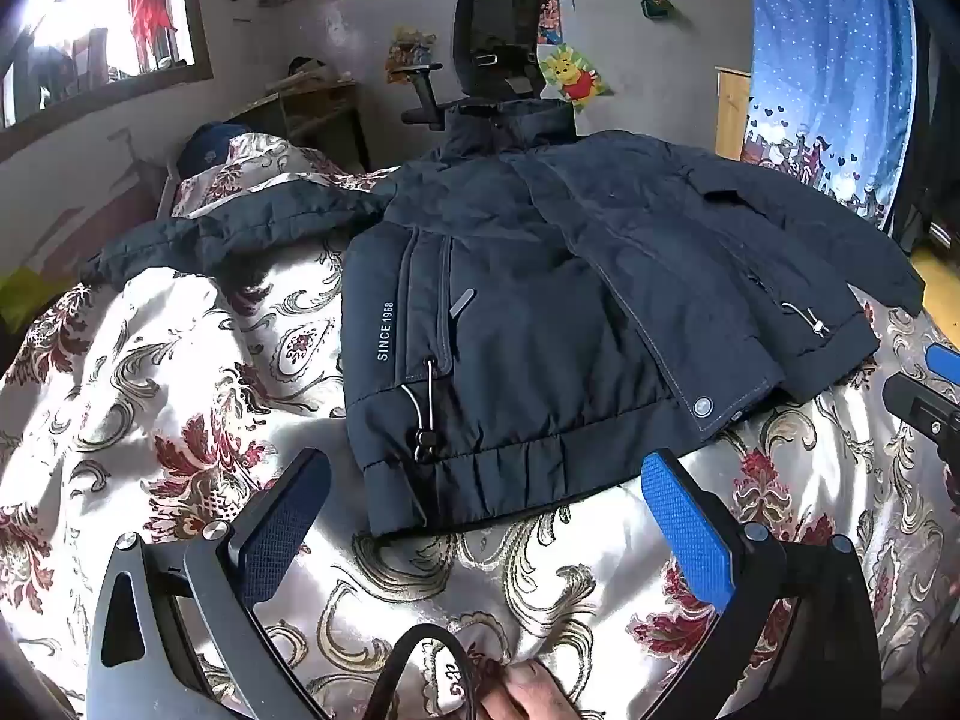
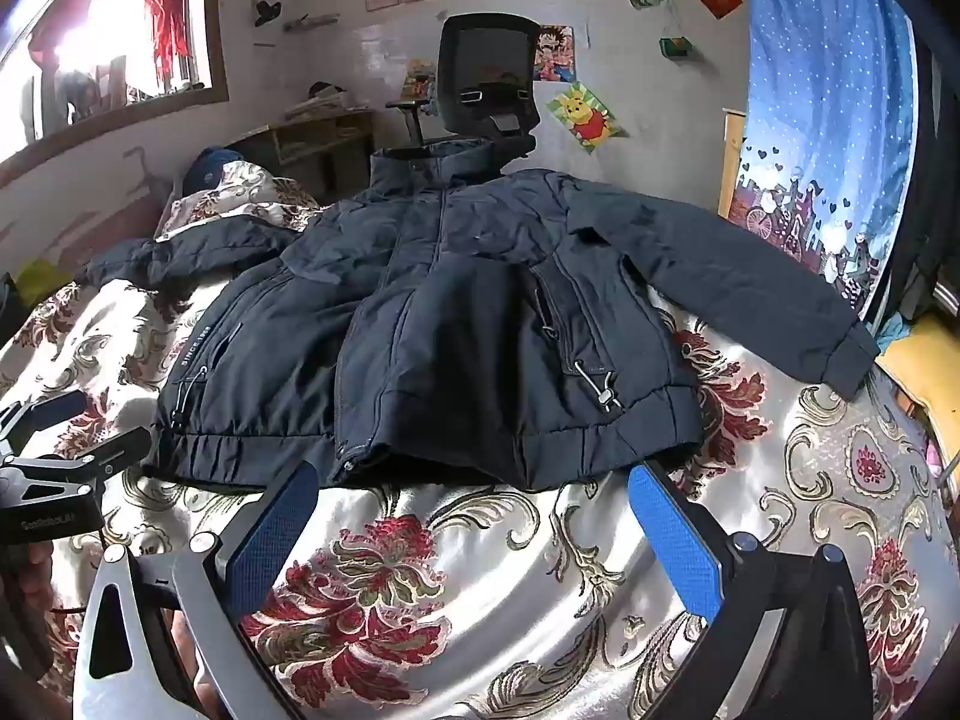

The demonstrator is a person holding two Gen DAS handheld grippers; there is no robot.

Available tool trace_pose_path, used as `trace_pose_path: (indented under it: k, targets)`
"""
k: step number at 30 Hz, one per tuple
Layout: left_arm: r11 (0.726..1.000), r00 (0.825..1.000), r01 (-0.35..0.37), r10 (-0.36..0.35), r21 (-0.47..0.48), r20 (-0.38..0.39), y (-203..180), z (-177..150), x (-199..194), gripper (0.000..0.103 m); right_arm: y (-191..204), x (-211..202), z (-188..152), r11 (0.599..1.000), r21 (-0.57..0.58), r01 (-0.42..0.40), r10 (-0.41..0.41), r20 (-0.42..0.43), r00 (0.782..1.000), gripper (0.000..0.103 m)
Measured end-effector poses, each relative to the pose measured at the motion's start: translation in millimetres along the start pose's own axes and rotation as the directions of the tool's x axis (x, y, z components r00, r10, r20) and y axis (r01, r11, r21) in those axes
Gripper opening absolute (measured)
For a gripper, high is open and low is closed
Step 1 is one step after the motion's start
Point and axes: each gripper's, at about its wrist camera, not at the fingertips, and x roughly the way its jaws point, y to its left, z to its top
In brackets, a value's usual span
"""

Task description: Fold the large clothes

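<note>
The jacket lies front up in the middle of the bed, on the quilt, with the collar at 12 o'clock, toward the chair, and the hem at 6 o'clock, toward the person. I think it is laid like this so that both sleeves and the hem can be reached for the fold. The front is not closed: one panel lies over the other, and the snap at its low corner points to about 5 o'clock. One sleeve goes out to 9 o'clock, a little bunched. In the right wrist view the other sleeve goes out straight to about 4 o'clock, and its cuff is near the edge of the bed.

The left claw is wide open and holds nothing. Its tips hang just before the hem and I cannot tell if they touch the quilt. The right claw is also wide open and empty, and it stands just before the hem at the zipper end. It seems no fold is made yet; both claws look ready to take the hem or a sleeve.
</note>
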Motion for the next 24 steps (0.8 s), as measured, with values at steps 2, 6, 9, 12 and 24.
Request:
trace_pose_path:
  k: [2,6,9,12,24]
  targets:
    - [1.000,1.000,0.001,-0.001,0.001,0.001,0.0,0.0,-0.1,0.102,-0.1,0.2,-0.1,1.000,-0.001,-0.001,0.001,0.001,1.000,0.103]
    - [1.000,1.000,0.002,-0.002,0.007,-0.001,-0.3,0.3,-0.8,0.102,-0.2,0.2,-0.4,1.000,-0.001,0.000,0.000,0.002,1.000,0.103]
    - [1.000,1.000,0.001,-0.001,0.003,0.001,1.6,1.0,-0.9,0.102,-0.4,0.2,-0.6,1.000,-0.001,0.000,0.000,0.002,1.000,0.103]
    - [1.000,1.000,0.001,-0.001,0.004,0.001,1.9,1.5,-1.3,0.102,-0.5,0.4,-0.7,1.000,-0.002,0.002,-0.002,0.002,1.000,0.103]
    - [1.000,1.000,-0.002,0.002,0.008,0.002,-1.0,1.0,-0.6,0.102,-1.1,0.4,-1.1,1.000,-0.002,0.002,-0.002,-0.001,1.000,0.103]
